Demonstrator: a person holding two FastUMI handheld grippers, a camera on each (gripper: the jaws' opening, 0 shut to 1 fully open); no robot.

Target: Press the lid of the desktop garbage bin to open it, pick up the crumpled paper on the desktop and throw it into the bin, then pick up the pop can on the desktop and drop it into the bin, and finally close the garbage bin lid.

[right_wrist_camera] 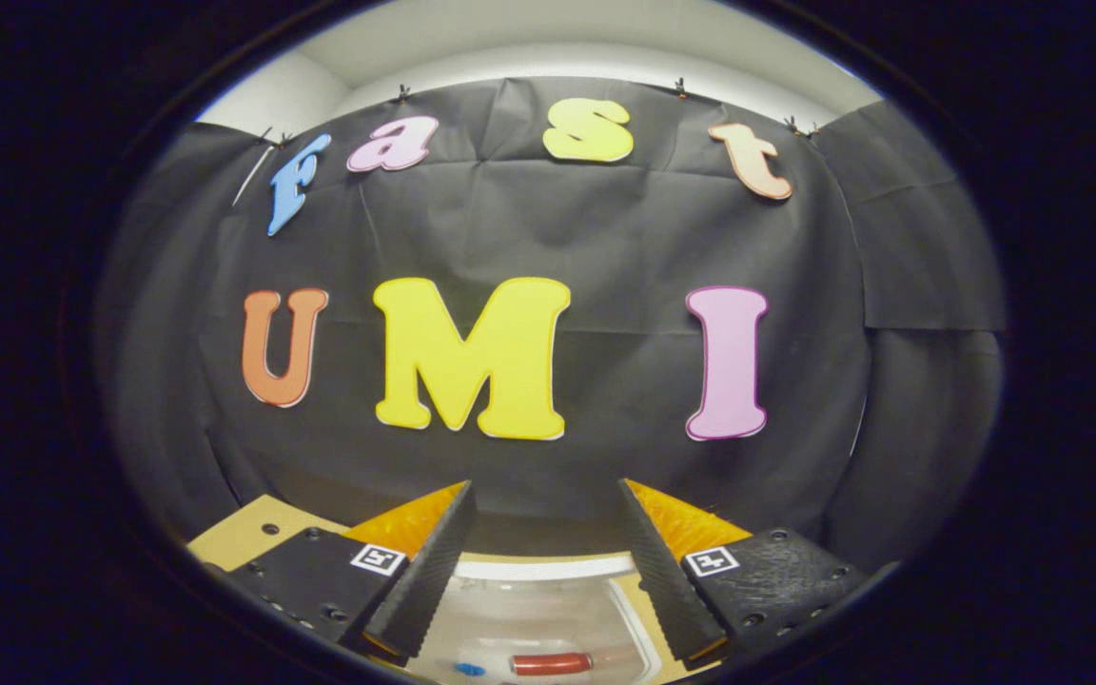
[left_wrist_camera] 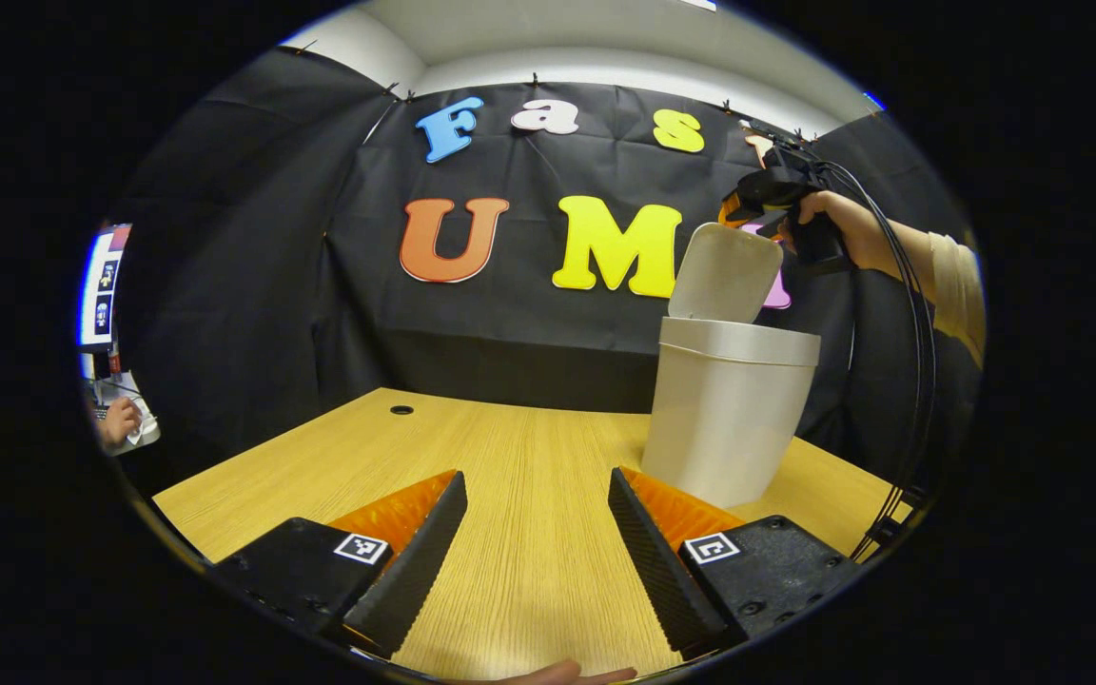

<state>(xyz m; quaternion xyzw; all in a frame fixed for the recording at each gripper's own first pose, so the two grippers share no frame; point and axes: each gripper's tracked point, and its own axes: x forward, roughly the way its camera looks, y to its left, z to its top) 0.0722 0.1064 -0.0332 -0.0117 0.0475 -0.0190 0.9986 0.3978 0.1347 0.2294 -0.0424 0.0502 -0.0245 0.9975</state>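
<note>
- In the left gripper view, we see the left gripper (left_wrist_camera: 537, 542) at 6 o'clock, its fingers spread wide apart with nothing between them, hovering low over a light wooden desk (left_wrist_camera: 510, 457).
- A fingertip (left_wrist_camera: 557, 674) of the holding hand peeks in at the very bottom edge.
- At about 2 o'clock from that gripper, the pale garbage bin (left_wrist_camera: 733, 419) stands upright on the desk, its lid (left_wrist_camera: 727, 273) raised.
- Just past the lid, a hand (left_wrist_camera: 838, 224) with a pale sleeve holds the right gripper (left_wrist_camera: 769, 195) above the bin.
- A small dark hole (left_wrist_camera: 401, 410) sits in the desk toward 11 o'clock.
- In the right gripper view, the gripper's fingers are spread apart, empty, over the open bin; inside, at 6 o'clock, lies a red pop can (right_wrist_camera: 551, 663).
- Black cloth wall (left_wrist_camera: 253, 285) behind; a white ceiling (left_wrist_camera: 548, 38) above; a lit screen (left_wrist_camera: 103, 285) at 9 o'clock.
</note>
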